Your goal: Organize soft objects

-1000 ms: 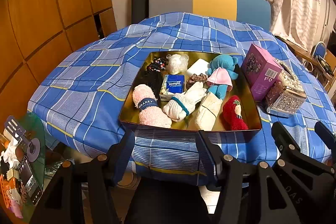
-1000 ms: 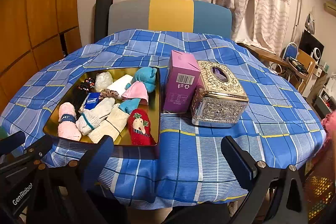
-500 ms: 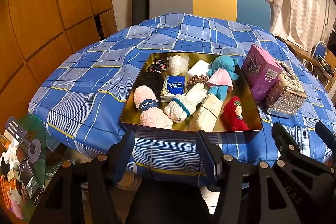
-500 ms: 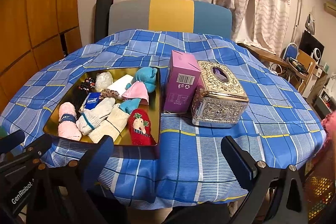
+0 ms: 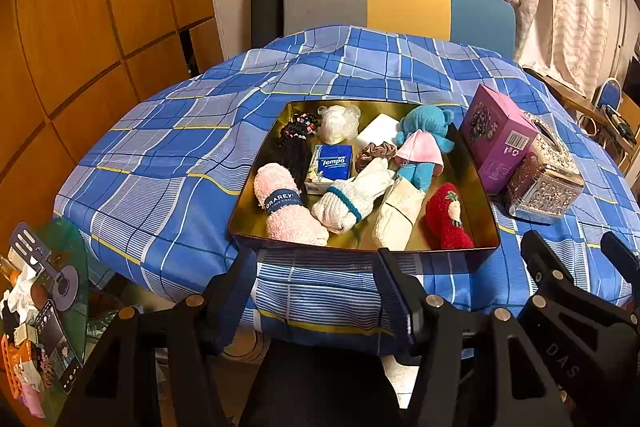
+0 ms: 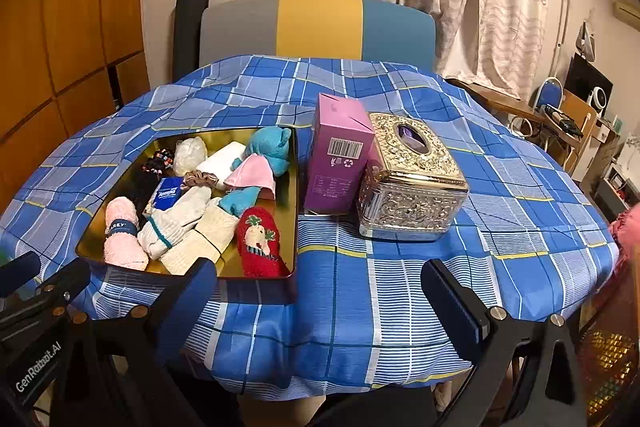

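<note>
Both units hung short of the counter (image 6: 400, 291), near edge, nothing touched. My left hand-held gripper (image 5: 316, 291) was spread, empty; right hand-held gripper (image 6: 320, 303) spread wider, empty too. Gold tray (image 5: 476, 183) sat on blue check cloth w/ the soft stuff inside: pink sock roll (image 5: 286, 207) near-left, white sock (image 5: 352, 197) beside it, red sock (image 5: 444, 217) near-right, teal plush (image 5: 424, 131) far right. Purple box (image 6: 340, 163) stood just right of tray, touching ornate tissue box (image 6: 412, 183).
</note>
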